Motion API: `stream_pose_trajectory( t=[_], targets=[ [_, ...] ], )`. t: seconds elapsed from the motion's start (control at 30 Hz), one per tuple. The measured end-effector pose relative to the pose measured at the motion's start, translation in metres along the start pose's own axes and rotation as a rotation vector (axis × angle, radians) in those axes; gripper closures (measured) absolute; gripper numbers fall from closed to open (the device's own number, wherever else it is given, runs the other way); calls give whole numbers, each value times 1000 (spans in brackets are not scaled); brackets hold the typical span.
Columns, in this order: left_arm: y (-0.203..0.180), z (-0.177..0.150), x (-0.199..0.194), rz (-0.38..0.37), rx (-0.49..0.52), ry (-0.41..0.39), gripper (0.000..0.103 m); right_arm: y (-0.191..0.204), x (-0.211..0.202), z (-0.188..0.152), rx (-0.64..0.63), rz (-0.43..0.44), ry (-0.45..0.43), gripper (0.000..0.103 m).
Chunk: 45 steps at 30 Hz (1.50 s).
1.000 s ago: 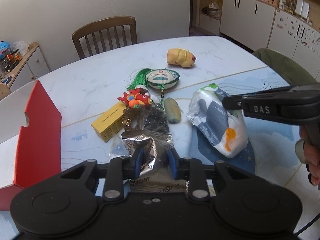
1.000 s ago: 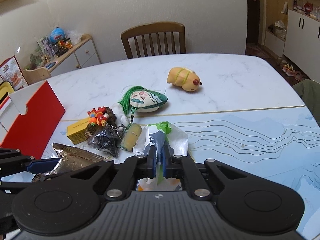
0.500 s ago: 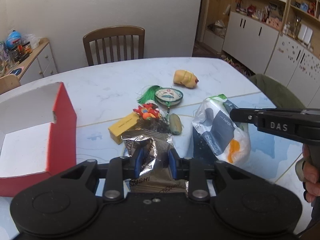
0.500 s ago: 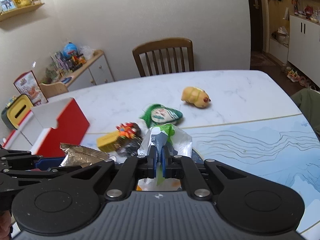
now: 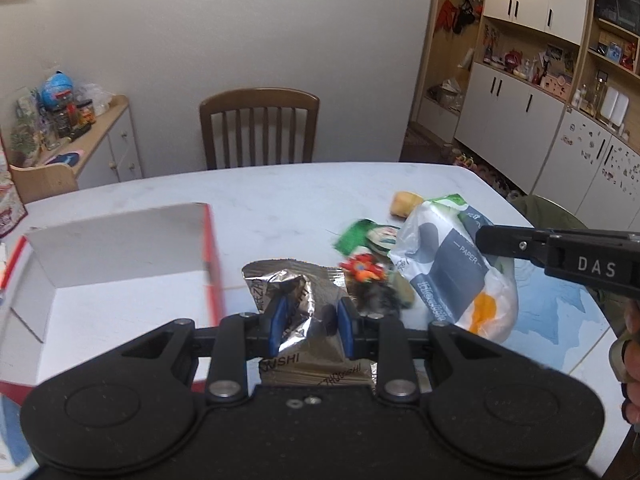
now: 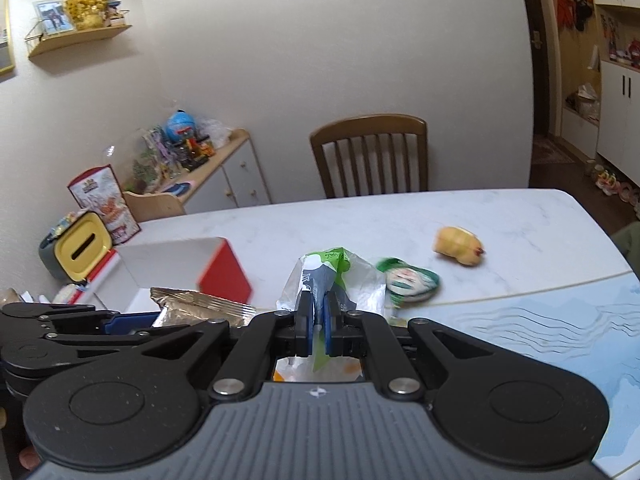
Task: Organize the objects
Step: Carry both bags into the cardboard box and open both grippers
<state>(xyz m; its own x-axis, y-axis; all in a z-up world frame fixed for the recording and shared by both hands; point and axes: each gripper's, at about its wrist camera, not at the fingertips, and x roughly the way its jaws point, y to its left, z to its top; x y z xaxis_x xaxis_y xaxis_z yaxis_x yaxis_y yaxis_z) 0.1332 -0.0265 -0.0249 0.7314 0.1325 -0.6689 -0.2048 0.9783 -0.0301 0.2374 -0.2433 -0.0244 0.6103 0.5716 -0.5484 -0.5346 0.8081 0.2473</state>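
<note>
wrist views, forward, sharing table (image 5: 280,188)

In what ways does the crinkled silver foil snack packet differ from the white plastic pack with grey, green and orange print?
The silver foil snack packet is shiny, metallic and creased; the white plastic pack is soft, with a grey panel reading "PAPER". The left gripper holds the foil packet; the right gripper pinches the plastic pack by a thin green fold. The foil packet hangs nearer the open red and white box. Both are held in shut grippers.

Crinkled glossy foil snack packet (image 5: 298,300); thin shiny plastic tissue pack (image 5: 452,276); smooth marbled table (image 5: 280,188); wooden chair (image 5: 259,128).
</note>
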Motion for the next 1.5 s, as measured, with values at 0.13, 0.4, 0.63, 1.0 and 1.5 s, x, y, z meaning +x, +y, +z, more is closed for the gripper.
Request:
stream_pose_trajectory(
  t=[0.13,0.4,0.63,1.0,1.5],
  targets=[
    [27,3,-9,11,-6,-9,77,43,10,8,-21,21,-17,98],
    [78,6,-20,32,-12,-28,92,99,36,16,-47,51,-13,98],
    [112,-9,-5,8,1,69,93,132,57,13,-55,37,12,98],
    [150,-22,10,25,-63,110,88,163,88,20,-84,76,59,98],
    [170,-32,7,46,-84,129,87,209,207,4,-112,121,199,98]
  ],
)
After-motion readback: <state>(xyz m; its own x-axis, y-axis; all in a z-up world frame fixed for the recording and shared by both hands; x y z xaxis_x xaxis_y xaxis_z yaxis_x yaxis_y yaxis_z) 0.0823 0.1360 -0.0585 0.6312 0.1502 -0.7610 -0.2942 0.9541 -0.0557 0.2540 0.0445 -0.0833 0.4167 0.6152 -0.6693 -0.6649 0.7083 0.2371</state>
